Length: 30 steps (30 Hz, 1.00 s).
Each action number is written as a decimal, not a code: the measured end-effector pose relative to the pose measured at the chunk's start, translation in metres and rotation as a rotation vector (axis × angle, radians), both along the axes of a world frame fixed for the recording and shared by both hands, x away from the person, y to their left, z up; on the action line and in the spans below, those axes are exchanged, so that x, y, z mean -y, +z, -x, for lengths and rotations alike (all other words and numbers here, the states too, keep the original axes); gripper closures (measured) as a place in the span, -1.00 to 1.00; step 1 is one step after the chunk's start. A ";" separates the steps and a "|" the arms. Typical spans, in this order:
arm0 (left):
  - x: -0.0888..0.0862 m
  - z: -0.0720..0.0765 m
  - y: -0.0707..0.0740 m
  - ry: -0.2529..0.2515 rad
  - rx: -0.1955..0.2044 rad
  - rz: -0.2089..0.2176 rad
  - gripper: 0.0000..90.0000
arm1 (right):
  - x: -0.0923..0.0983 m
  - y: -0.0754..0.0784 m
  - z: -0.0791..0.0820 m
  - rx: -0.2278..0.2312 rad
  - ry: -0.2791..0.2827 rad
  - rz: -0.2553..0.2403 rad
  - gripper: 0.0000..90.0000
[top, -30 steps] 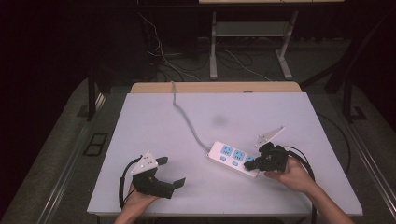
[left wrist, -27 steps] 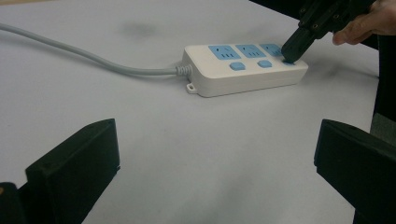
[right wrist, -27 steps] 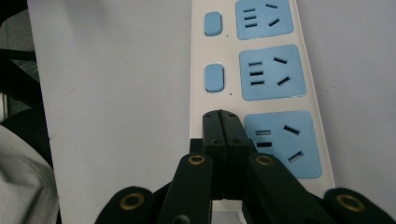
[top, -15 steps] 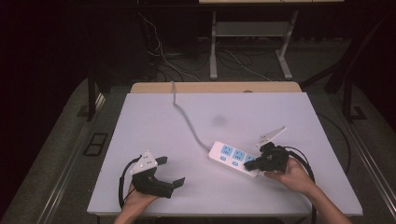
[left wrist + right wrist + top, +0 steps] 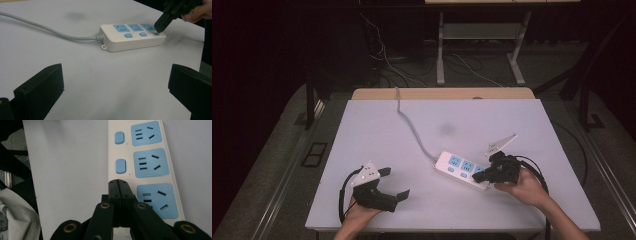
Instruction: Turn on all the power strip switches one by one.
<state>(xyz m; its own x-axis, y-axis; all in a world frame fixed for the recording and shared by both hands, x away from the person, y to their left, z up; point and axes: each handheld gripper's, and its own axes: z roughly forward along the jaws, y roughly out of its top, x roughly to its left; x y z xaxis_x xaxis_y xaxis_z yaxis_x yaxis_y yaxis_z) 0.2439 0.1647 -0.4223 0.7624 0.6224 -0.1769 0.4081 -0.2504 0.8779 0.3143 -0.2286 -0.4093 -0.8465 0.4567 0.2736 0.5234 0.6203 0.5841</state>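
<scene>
A white power strip [image 5: 461, 170] with three blue sockets and blue switch buttons lies right of the table's middle; its grey cable [image 5: 412, 127] runs to the far edge. My right gripper [image 5: 479, 175] is shut, jaws pressed together, tips resting on the strip's nearest end where the third switch sits. In the right gripper view the closed tips [image 5: 119, 185] cover that switch beside the nearest socket [image 5: 157, 200]. The left gripper view shows the strip [image 5: 132, 36] and the right gripper's tip [image 5: 160, 25] on it. My left gripper [image 5: 393, 183] stands open near the front left, nothing between its jaws.
The white table [image 5: 377, 140] has bare room around the strip. A faint dark smudge [image 5: 445, 129] marks its middle. A wooden strip [image 5: 442, 93] edges the far side. Beyond it are desk legs [image 5: 440, 55] and loose cables on a dark floor.
</scene>
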 end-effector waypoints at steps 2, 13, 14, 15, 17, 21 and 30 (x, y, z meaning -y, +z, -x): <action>0.000 0.000 0.000 0.001 0.000 0.000 -1.00 | -0.001 0.001 0.000 0.004 0.005 0.002 1.00; -0.002 -0.001 0.000 0.006 -0.001 0.000 -1.00 | -0.008 0.020 -0.002 0.028 0.026 0.008 1.00; -0.002 -0.001 0.000 0.007 -0.001 0.000 -1.00 | -0.008 0.021 -0.003 0.030 0.025 0.006 1.00; -0.002 -0.001 0.000 0.007 -0.001 0.000 -1.00 | -0.008 0.021 -0.003 0.030 0.025 0.006 1.00; -0.002 -0.001 0.000 0.007 -0.001 0.000 -1.00 | -0.010 0.023 -0.005 0.031 0.031 0.012 1.00; -0.002 -0.001 0.000 0.008 0.000 0.000 -1.00 | -0.014 0.027 -0.007 0.033 0.037 0.018 1.00; -0.003 -0.002 -0.001 0.008 0.000 0.000 -1.00 | -0.021 0.031 -0.014 0.038 0.042 0.024 1.00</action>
<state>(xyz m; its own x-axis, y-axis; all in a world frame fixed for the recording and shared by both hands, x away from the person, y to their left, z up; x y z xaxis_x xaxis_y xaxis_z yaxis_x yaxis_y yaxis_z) 0.2457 0.1674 -0.4229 0.7577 0.6282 -0.1766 0.4098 -0.2474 0.8780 0.3279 -0.2079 -0.3788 -0.8746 0.4268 0.2302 0.4744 0.6550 0.5881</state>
